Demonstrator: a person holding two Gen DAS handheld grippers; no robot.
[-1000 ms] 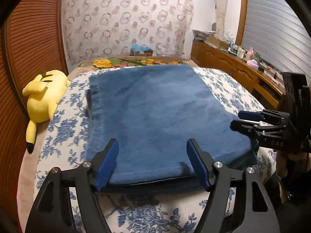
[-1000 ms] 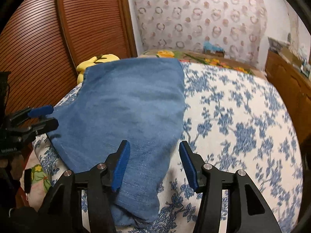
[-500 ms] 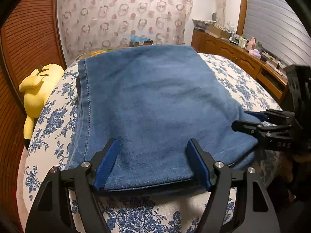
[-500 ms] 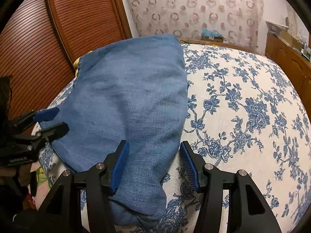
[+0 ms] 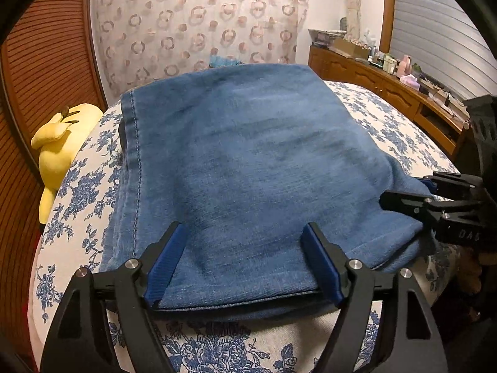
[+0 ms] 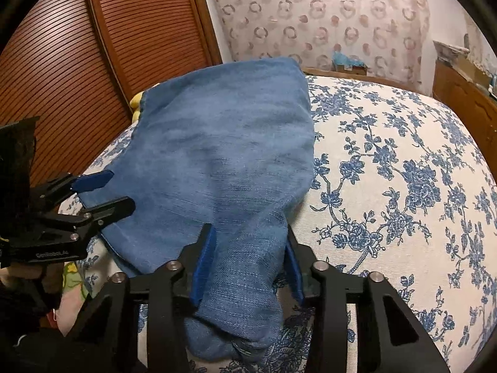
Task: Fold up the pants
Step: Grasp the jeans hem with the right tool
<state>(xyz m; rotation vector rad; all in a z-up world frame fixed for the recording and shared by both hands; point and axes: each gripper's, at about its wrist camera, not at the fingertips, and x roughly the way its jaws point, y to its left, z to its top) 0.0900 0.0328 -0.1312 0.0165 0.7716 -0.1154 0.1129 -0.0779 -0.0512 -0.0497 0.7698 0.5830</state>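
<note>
Nearest, in the left wrist view, the left tongs [image 5: 242, 261] are seen with their blue-padded jaws spread wide, having just been opening further. The near folded edge of the blue denim pants [image 5: 248, 161] lies between the jaws, but no pad is pressed on the cloth. This reads as a release after a fold, or a fresh approach to the edge.

In the right wrist view, the right tongs [image 6: 248, 264] are set narrower, their jaws having just been closing. A bunched near corner of the pants [image 6: 223, 161] is enclosed between the pads. The cloth is touched on both sides and appears pinched, presumably so that the corner can be lifted or drawn straight.

The pants are laid folded on the bed with the white cover printed in blue flowers [image 5: 400, 130]. They lie toward the left side of the bed and reach down to its near edge, the right half being left bare.

Just beyond the pants' left edge, a yellow plush toy [image 5: 59, 143] is wedged between the bed and the brown slatted wardrobe door [image 6: 62, 49].

Farther back, a long wooden dresser [image 5: 388, 87] carries small bottles and boxes, too small to name. A cardboard box [image 6: 348, 66] stands past the foot of the bed; something light blue is held in it.
</note>
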